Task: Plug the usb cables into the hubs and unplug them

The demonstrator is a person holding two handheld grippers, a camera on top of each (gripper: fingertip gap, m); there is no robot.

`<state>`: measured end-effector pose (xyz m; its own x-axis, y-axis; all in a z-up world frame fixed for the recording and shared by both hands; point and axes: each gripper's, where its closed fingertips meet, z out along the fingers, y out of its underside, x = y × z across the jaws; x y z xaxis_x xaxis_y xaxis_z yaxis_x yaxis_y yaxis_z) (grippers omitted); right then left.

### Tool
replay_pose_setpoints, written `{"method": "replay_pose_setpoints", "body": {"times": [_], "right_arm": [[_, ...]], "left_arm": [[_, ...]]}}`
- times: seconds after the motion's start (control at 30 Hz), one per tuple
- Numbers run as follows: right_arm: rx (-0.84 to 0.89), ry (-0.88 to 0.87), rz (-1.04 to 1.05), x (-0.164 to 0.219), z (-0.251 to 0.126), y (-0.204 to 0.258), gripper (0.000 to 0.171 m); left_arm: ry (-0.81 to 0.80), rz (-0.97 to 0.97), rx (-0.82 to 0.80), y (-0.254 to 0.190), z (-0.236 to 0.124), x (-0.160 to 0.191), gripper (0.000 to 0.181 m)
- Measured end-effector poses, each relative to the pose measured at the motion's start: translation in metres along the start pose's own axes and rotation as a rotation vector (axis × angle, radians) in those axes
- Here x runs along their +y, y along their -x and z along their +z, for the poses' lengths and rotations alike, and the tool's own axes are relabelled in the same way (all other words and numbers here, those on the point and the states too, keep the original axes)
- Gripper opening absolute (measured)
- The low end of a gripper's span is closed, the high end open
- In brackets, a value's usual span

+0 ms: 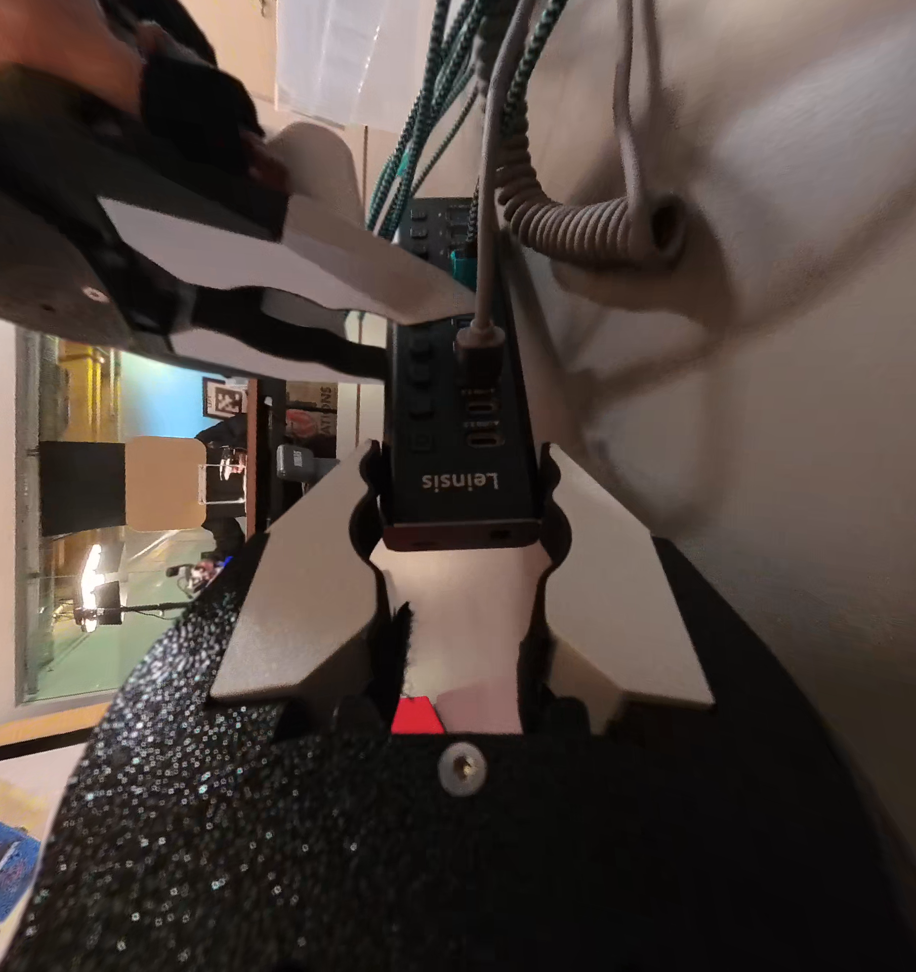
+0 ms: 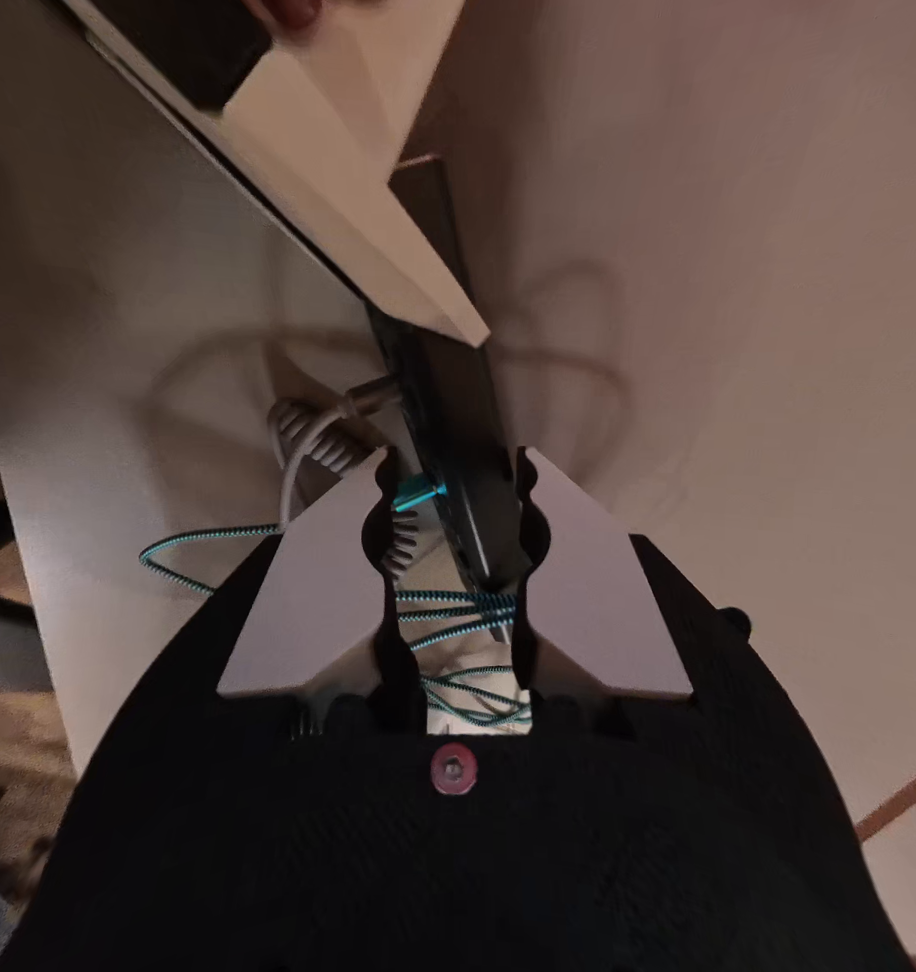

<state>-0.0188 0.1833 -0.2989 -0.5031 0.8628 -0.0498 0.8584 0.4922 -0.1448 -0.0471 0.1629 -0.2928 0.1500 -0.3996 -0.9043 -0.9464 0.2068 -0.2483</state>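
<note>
A long black USB hub (image 1: 458, 489) hangs in front of a pale surface. My left gripper (image 1: 461, 457) is shut on its near end. A grey plug (image 1: 477, 357) sits in a port, and its coiled grey cable (image 1: 577, 231) loops to the right. A teal plug (image 1: 464, 260) with braided teal cables (image 1: 424, 121) sits farther up the hub. My right gripper (image 2: 456, 457) is open, and its jaws straddle the hub (image 2: 477, 505) and the teal plug (image 2: 419, 497). It also reaches in from the upper left in the left wrist view (image 1: 424, 336).
The pale table surface (image 2: 708, 315) lies behind the hub. Teal cables (image 2: 461, 605) loop under the right gripper. One white finger (image 2: 366, 210) of the left gripper crosses the hub's far part. A window (image 1: 77, 526) and room furniture lie far left. The left gripper's tips are roughly 4 cm from the right gripper's.
</note>
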Motion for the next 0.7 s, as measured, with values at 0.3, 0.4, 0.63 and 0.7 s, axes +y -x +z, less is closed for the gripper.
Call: {"method": "replay_pose_setpoints", "body": {"times": [0.3,0.4,0.63,0.7], "right_arm": [[-0.032,0.132,-0.052,0.006,0.010,0.001,0.030],[0.085,0.134,-0.063,0.011,-0.009,-0.007,0.027],[0.508,-0.067,0.002,0.008,-0.121,-0.031,0.027],[0.647,-0.088,0.009,0.011,-0.163,-0.036,0.027]], "left_arm": [[0.023,-0.017,-0.036,0.005,0.001,0.002,0.059],[0.001,-0.222,-0.179,0.038,-0.006,0.006,0.079],[-0.091,-0.563,-0.243,0.066,-0.019,0.024,0.072],[-0.094,-0.570,-0.221,0.062,-0.016,0.022,0.071]]}}
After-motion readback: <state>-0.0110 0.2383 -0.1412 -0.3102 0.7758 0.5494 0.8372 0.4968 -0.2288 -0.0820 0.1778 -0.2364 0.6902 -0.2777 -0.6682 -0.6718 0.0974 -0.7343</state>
